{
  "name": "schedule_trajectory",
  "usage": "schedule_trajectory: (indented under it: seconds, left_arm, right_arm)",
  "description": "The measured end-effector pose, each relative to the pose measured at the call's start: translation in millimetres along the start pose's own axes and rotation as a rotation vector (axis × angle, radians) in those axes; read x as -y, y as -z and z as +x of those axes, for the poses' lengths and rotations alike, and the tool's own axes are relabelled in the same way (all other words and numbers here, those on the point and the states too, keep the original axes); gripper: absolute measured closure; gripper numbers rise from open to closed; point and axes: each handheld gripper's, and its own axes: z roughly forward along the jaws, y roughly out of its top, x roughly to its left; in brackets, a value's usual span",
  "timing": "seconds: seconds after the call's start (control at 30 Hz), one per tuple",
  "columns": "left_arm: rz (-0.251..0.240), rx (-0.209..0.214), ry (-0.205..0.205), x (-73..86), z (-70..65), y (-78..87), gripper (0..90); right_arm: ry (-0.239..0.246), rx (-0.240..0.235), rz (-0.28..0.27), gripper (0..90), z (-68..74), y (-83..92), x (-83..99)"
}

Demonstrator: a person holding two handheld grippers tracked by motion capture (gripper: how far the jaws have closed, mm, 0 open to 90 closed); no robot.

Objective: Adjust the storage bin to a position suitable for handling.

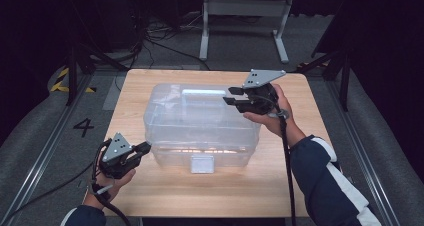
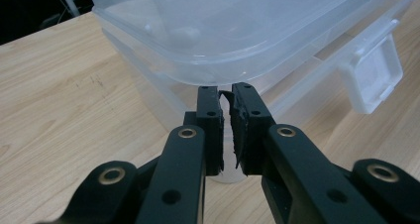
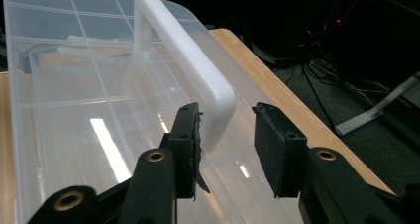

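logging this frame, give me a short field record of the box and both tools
box: clear plastic storage box, lid on, on wooden table
handle: white lid handle, standing up
front latch: white latch, down
left tool: shut on the box's lid edge at a front corner
right tool: jaws astride the handle's end, pads not pressing
hands: one on each tool

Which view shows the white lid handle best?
The right gripper view: the handle stands up close on the lid, one leg between the right tool's open jaws. The high view shows it as a faint pale bar atop the box. The left gripper view shows the box's front latch instead.
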Motion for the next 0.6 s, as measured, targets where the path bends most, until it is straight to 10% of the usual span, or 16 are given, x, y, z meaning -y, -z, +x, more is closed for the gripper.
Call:
schedule_trajectory:
  seconds: [0.6]
  left_arm:
    - [-0.027,-0.002,-0.015,-8.4,3.9,4.1,84.4]
  right_arm:
    - [-0.125,0.167,-0.070,57.9,-28.9,77.3,74.8]
